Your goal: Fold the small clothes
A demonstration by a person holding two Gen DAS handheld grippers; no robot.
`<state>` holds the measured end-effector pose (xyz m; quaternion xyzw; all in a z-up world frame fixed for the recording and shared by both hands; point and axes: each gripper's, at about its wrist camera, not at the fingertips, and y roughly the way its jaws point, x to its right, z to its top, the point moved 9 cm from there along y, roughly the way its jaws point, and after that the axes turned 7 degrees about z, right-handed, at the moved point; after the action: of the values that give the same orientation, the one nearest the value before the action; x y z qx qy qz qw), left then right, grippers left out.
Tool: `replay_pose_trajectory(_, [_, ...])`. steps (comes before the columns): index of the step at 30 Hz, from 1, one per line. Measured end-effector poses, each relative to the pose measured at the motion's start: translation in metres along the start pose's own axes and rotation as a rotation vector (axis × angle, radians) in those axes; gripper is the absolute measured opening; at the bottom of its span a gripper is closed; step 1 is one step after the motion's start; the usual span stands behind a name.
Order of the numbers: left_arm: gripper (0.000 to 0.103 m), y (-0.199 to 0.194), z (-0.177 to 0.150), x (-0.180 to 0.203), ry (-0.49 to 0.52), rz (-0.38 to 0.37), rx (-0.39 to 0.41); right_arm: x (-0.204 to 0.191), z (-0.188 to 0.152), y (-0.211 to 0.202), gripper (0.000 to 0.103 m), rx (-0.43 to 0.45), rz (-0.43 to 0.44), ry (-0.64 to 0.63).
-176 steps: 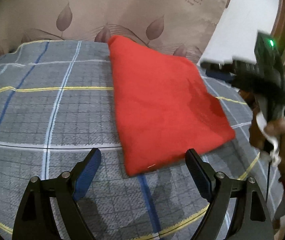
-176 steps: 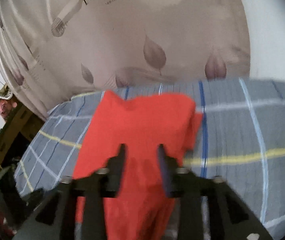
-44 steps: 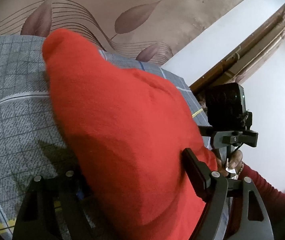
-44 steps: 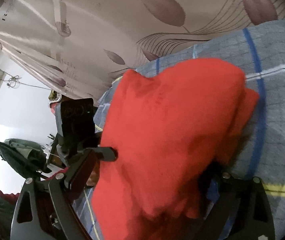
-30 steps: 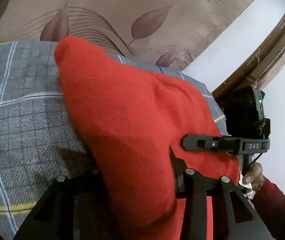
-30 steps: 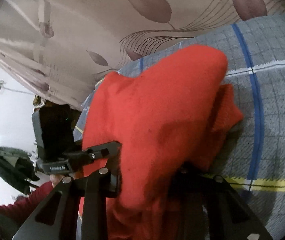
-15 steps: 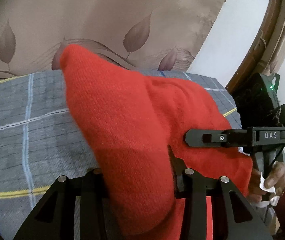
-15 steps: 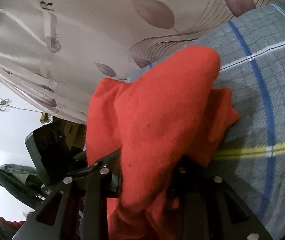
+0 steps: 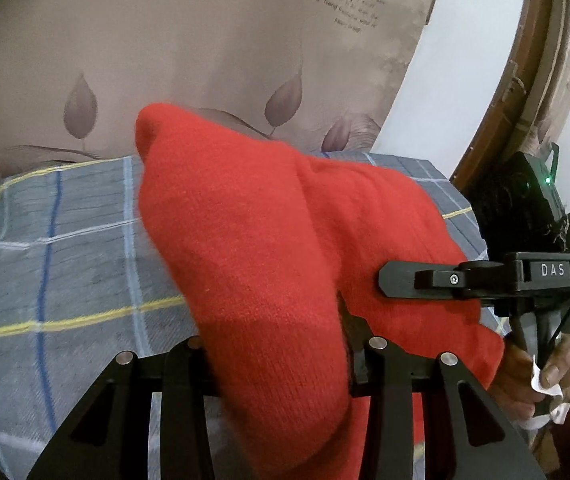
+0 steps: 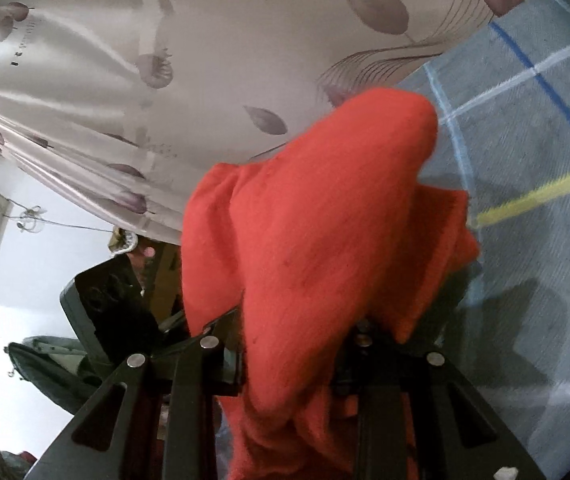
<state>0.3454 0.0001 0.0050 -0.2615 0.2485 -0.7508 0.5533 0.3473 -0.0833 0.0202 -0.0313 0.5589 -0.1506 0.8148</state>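
Between the closed fingers of both tools, the red knit garment (image 9: 269, 264) is lifted off the bed, its near edge pinched and the rest draping forward and down toward the checked grey bedcover (image 9: 65, 264). The left gripper (image 9: 275, 344) bites a thick fold of the cloth, which spills over its frame and hides the fingertips; its jaws stand narrow on the fabric. The right gripper (image 10: 297, 332) holds another part of the same edge in the same way, jaws drawn in close with the fabric bunched between and over them. In the left wrist view the right gripper (image 9: 485, 280) lies sideways against the garment's right side, held by the person's right hand (image 9: 541, 376). The garment's long axis runs away from the grippers, its rounded far end (image 10: 389, 120) pointing toward the leaf-printed curtain (image 9: 205, 48) behind the bed, with a lower layer (image 10: 449, 224) hanging beneath on the right. The left tool's dark body (image 10: 105, 304) shows beside the cloth in the right wrist view.
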Motion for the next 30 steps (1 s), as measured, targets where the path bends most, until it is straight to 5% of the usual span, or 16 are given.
replay_pose_trajectory(15, [0.04, -0.103, -0.065, -0.013, -0.007, 0.017, 0.01, -0.061, -0.097, 0.003, 0.028, 0.008, 0.079, 0.069])
replay_pose_trajectory(30, [0.04, -0.151, -0.106, -0.018, -0.035, 0.029, 0.015, -0.088, -0.154, 0.013, 0.028, -0.029, 0.083, 0.087])
